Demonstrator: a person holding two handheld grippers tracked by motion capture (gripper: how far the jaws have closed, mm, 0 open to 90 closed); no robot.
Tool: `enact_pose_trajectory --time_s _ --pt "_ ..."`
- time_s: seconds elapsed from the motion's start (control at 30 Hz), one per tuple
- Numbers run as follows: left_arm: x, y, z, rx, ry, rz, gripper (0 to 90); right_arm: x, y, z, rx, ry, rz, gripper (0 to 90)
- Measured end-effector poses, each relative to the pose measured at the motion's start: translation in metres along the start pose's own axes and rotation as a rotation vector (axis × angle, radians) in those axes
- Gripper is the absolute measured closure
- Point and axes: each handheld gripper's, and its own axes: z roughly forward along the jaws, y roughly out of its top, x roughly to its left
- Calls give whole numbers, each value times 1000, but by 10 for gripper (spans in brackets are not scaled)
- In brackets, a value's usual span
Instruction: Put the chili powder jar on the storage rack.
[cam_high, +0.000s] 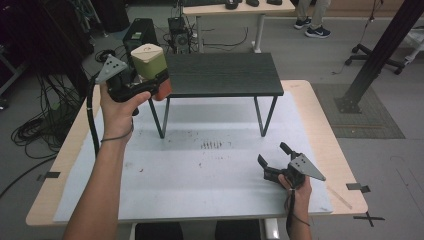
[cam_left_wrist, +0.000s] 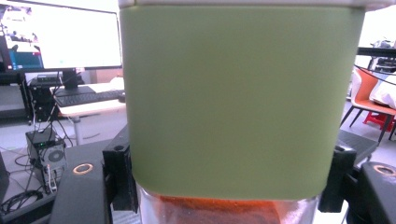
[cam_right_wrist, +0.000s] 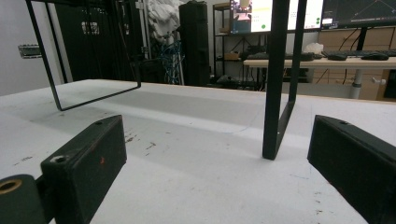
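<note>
Grey floor all round; tangled black cables at left, a computer tower and a small electronics box beyond the table. Far desk with pale wooden top, keyboard and mice on it, a person's sneakers beside it. Black diagonal post bolted at right, chair base behind; lit monitors on the back desk.

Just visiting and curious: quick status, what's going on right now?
Left hand-held gripper shut on green-lidded jar, raised beside black shelf. Right hand-held gripper open, empty, low over table. Nothing in the way.
</note>
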Motion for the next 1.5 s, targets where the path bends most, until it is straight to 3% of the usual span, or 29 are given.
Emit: enact_pose_trajectory --time_s 0.7,0.97,1.17,1.5 --pt "16 -11 31 21 25 6 291 0 0 0 0 0 4 44" --pt "17 -12 33 13 28 10 291 0 0 0 -1 0 5 44" --pt "14 -14 34 13 36 49 291 0 0 0 -1 -1 4 44" --pt "14 -14 35 12 38 51 290 0 0 0 -3 -1 4 44"
